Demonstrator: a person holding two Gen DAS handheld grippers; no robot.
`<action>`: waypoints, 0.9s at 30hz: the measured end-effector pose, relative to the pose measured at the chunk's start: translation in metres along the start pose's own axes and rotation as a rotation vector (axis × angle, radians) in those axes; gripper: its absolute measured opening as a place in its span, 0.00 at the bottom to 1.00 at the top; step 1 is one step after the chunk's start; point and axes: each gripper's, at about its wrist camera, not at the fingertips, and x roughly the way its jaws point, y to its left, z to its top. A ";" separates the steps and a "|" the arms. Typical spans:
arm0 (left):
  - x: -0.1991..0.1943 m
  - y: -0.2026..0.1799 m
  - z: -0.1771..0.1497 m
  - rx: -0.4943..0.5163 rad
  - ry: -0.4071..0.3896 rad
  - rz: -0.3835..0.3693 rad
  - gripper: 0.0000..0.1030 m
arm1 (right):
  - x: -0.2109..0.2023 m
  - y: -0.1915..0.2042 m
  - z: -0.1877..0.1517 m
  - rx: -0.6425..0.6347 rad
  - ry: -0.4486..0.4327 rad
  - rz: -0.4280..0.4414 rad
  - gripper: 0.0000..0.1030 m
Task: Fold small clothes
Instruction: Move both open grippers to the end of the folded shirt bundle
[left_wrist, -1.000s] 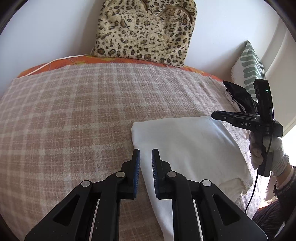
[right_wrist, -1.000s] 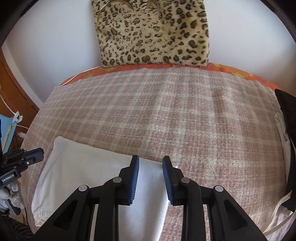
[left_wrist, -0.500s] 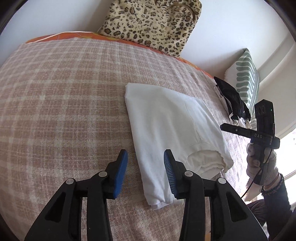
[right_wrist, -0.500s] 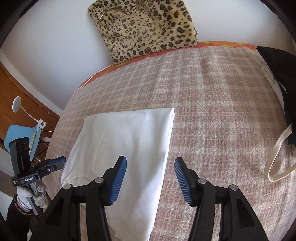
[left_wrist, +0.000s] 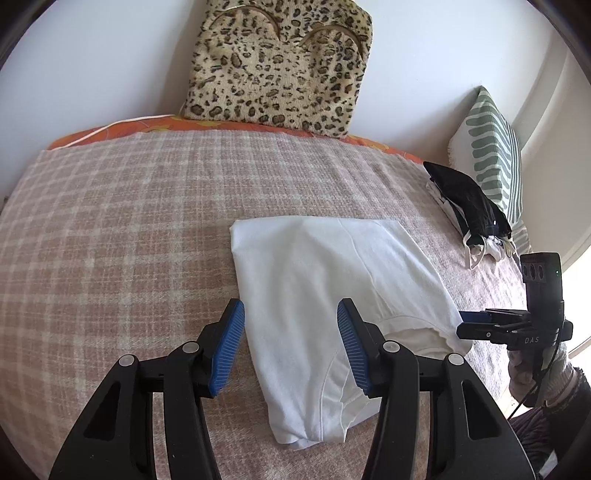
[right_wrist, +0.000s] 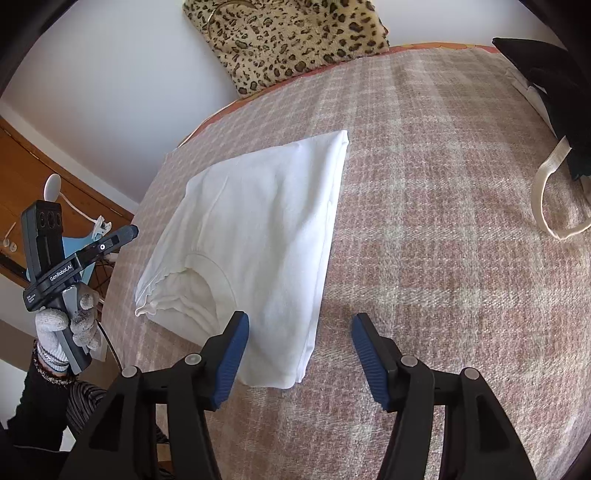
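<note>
Nearest, the left gripper (left_wrist: 291, 343) hovers with its blue pads parted over the near edge of the folded white garment (left_wrist: 332, 295); its jaws have just been opening and clasp nothing. The right gripper (right_wrist: 300, 360) also stands wide apart, its jaws likewise just opening, empty above the garment's near corner and bare blanket. The garment lies flat on the plaid blanket (left_wrist: 122, 229), collar end toward the person's side. Farther off, a dark pile of clothes (left_wrist: 469, 206) sits near the blanket's right edge beside a green-patterned cushion (left_wrist: 491, 147). At the far wall leans a leopard-print bag (left_wrist: 280, 66).
</note>
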 end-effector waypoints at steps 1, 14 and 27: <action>0.001 0.001 0.001 0.002 -0.002 0.005 0.50 | -0.001 -0.002 -0.002 0.005 -0.010 0.015 0.66; 0.043 0.048 0.017 -0.254 0.071 -0.219 0.50 | -0.001 -0.017 -0.012 0.075 -0.037 0.174 0.72; 0.077 0.075 0.032 -0.355 0.097 -0.199 0.50 | 0.019 -0.016 -0.003 0.115 0.013 0.273 0.54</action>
